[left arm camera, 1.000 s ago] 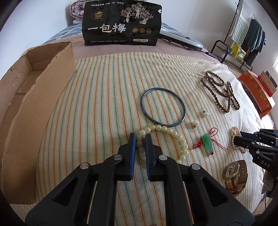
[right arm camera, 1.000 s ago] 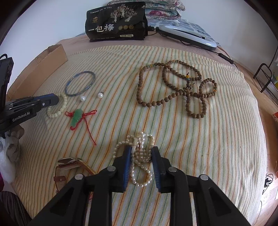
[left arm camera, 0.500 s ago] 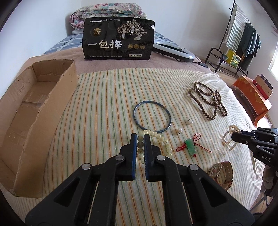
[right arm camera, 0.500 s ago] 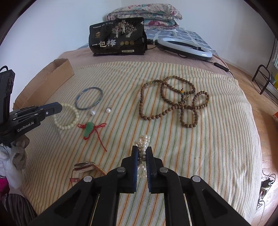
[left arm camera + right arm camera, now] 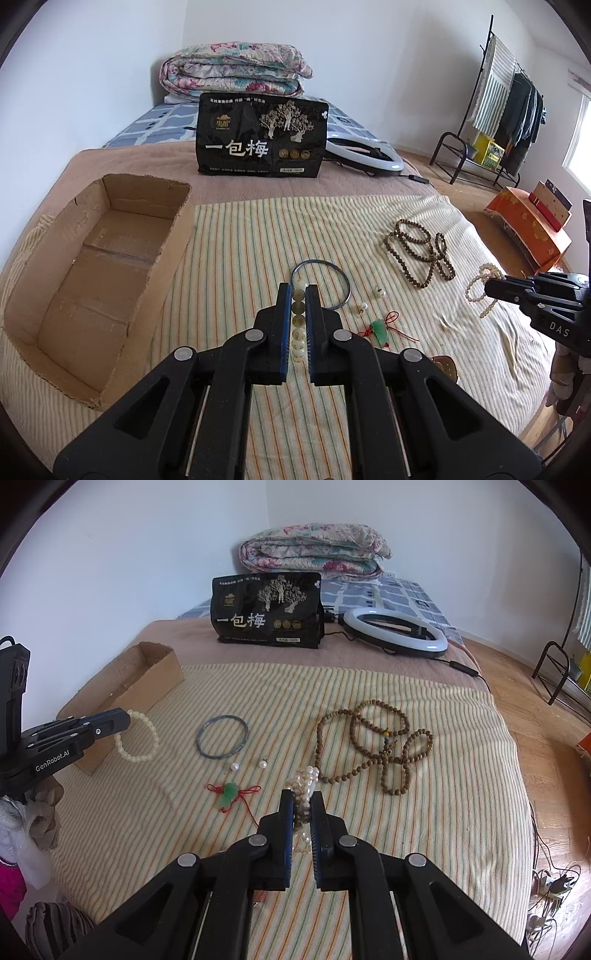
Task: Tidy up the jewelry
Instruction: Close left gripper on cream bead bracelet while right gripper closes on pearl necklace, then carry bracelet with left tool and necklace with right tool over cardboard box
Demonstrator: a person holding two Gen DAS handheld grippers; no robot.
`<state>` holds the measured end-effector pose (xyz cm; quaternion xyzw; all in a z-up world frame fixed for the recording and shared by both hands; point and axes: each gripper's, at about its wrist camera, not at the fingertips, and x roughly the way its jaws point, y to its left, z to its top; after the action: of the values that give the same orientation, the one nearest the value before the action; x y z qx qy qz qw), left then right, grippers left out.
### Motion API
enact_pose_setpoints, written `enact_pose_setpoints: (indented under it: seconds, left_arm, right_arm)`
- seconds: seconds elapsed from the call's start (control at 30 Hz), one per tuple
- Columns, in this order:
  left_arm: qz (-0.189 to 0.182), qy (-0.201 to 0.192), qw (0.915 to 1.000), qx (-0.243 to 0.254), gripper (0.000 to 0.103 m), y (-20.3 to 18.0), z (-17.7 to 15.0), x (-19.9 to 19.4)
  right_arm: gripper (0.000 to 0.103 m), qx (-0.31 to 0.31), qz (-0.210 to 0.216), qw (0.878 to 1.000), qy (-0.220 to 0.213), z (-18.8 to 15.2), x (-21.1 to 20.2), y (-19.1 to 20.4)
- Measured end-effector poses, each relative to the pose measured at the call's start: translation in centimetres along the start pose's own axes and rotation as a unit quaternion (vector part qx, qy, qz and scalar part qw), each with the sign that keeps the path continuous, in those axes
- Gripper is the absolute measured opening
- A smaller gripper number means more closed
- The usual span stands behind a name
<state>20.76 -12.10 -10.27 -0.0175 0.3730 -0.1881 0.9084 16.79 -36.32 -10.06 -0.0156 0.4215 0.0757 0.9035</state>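
While both bracelets hang clear of the bed [image 5: 461, 812], my left gripper [image 5: 298, 291] is clamped on the jade bracelet [image 5: 298, 317], its beads lined along the fingers, the loop dangling flat-on beside the box [image 5: 147, 675]. My right gripper [image 5: 302, 797] pinches the pearl bracelet [image 5: 306, 779], bunched lengthwise between the fingers.

Black tool [image 5: 298, 295], blue pads, silver screws

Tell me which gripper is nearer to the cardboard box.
Left. The left gripper, shut on the pale bead bracelet, hangs just beside the cardboard box. The right gripper, shut on the pearl bracelet, is farther across the striped cloth.
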Motion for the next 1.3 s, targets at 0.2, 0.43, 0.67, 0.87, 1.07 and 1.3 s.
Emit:
enact_pose_setpoints:
  seconds: [0.2,0.43,0.67,0.87,1.07,1.3]
  left_arm:
    - [0.005,-0.031,0.9995,-0.004,0.005,1.3,1.1,-3.4]
    - [0.023,-0.057,0.9981,-0.010,0.005,3.8,1.9,-6.5]
    - [0.046,-0.074,0.9959,-0.023,0.005,7.6,2.1,-8.8]
    - [0.068,-0.080,0.9938,-0.035,0.005,11.1,1.9,-9.9]
    - [0.086,-0.079,0.9923,-0.041,0.005,13.8,1.6,-10.1]
    - [0.101,-0.069,0.9913,-0.049,0.005,16.2,0.7,-9.3]
  right_arm:
    - [0.006,-0.012,0.012,1.000,-0.024,1.5,-1.8,2.3]
    - [0.006,-0.030,0.033,0.998,-0.047,3.6,-2.8,6.0]
    - [0.006,-0.052,0.061,0.995,-0.061,6.0,-2.4,10.6]
    - [0.006,-0.068,0.089,0.991,-0.067,7.9,-1.3,14.6]
    - [0.006,-0.078,0.115,0.988,-0.065,9.7,0.5,18.4]
    - [0.006,-0.087,0.132,0.986,-0.051,11.0,3.6,22.0]
